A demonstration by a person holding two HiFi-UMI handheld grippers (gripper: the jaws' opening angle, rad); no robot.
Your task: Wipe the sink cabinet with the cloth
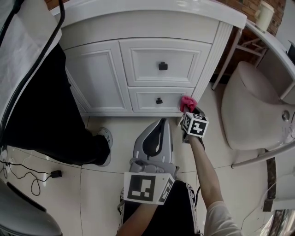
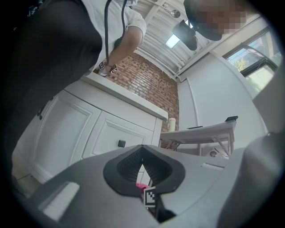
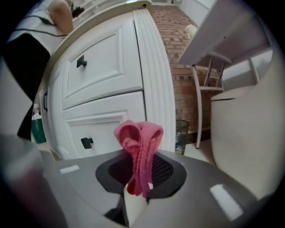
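Two drawers, each with a dark knob, filled the right half of the white sink cabinet (image 1: 97, 78), the upper drawer (image 1: 184, 57) above the shallower lower drawer (image 1: 143, 97). The right gripper (image 1: 189, 112) reached far forward to the cabinet's lower right corner, its jaws clamped on a folded pink cloth (image 3: 139, 138) that stuck up out of them in a loop. From the head view the cloth lay against the fluted corner post (image 1: 209, 64), just right of the lower drawer's end; whether it truly pressed the wood could not be told. The left gripper (image 1: 163, 122) hung nearer the person, over the pale floor tiles (image 1: 115, 152) and well apart from the cabinet, its jaws closed tip to tip with nothing between them. At the left a second person (image 1: 41, 106) in dark trousers stood close beside the cabinet door, one pale shoe (image 1: 106, 138) on the tiles. To the right sat a rounded white fixture (image 1: 249, 106), and a pale cup (image 1: 264, 14) stood on the shelf in the far right corner. Beyond the cabinet's right side, a clear bin (image 3: 181, 133) stood by the brick wall (image 3: 178, 58).
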